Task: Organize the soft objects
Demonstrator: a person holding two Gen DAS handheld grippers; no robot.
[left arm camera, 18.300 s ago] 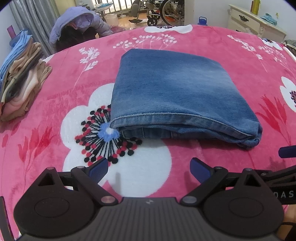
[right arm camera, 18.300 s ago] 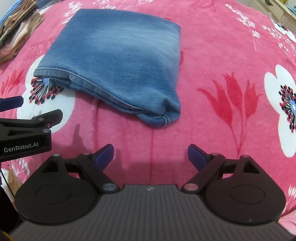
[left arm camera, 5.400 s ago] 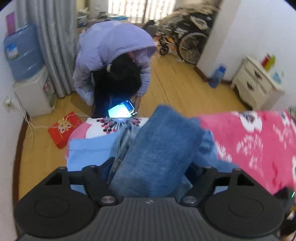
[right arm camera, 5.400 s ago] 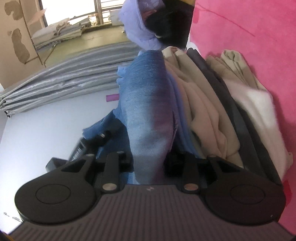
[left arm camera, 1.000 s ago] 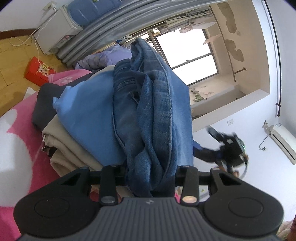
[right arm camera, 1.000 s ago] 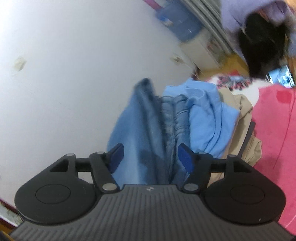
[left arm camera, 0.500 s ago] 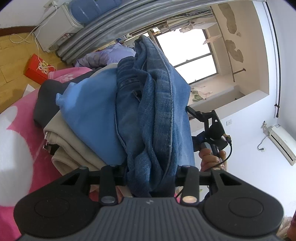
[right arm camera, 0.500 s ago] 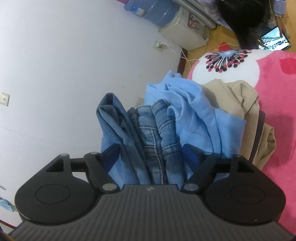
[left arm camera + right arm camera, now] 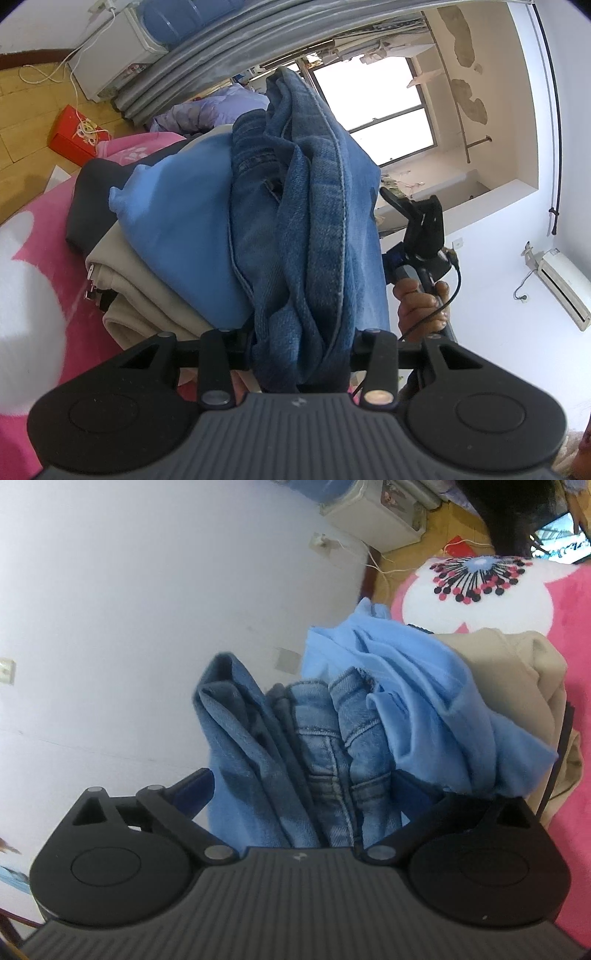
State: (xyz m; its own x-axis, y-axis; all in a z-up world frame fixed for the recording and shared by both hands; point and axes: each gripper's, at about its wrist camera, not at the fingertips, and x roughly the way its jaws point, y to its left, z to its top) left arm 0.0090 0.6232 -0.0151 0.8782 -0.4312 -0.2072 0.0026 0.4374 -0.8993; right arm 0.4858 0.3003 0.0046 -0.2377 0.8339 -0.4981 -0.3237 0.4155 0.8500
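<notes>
Change since earlier: folded jeans (image 9: 314, 229), which lay flat in the middle of the pink blanket (image 9: 26, 280) eighteen seconds back, now stand against the clothes pile at the blanket's edge; within the last second the right gripper's fingers have spread away from the denim.

Left gripper (image 9: 299, 350): closed firmly on the jeans. A thick bunch of denim fills the gap between its fingers and rises toward 12 o'clock in the left wrist view.

Pile: at 10 o'clock of the left gripper sits the light blue garment (image 9: 177, 229), pressed against the jeans; under it the beige garments (image 9: 147, 306) and a dark one (image 9: 88, 192), all resting on the blanket.

Right hand in the left view: at 3 o'clock of the jeans, a hand (image 9: 421, 302) grips the handle of the other tool, close beside the denim.

Right gripper (image 9: 303, 794): spread wide. The jeans (image 9: 314, 760) pass between its fingers with a clear gap at the 9 o'clock finger; whether the 3 o'clock finger touches cloth I cannot tell. It appears to hold nothing.

Neighbours in the right view: the light blue garment (image 9: 424, 709) lies at 2 o'clock, beige cloth (image 9: 517, 657) beyond it.

Step in hand, as I judge it: setting the jeans onto the pile, with release half made.

Next move calls for: the left fingers to part without dragging the fold loose, then both tools to draw back straight, since the denim looks bunched and could slump off the stack.
</notes>
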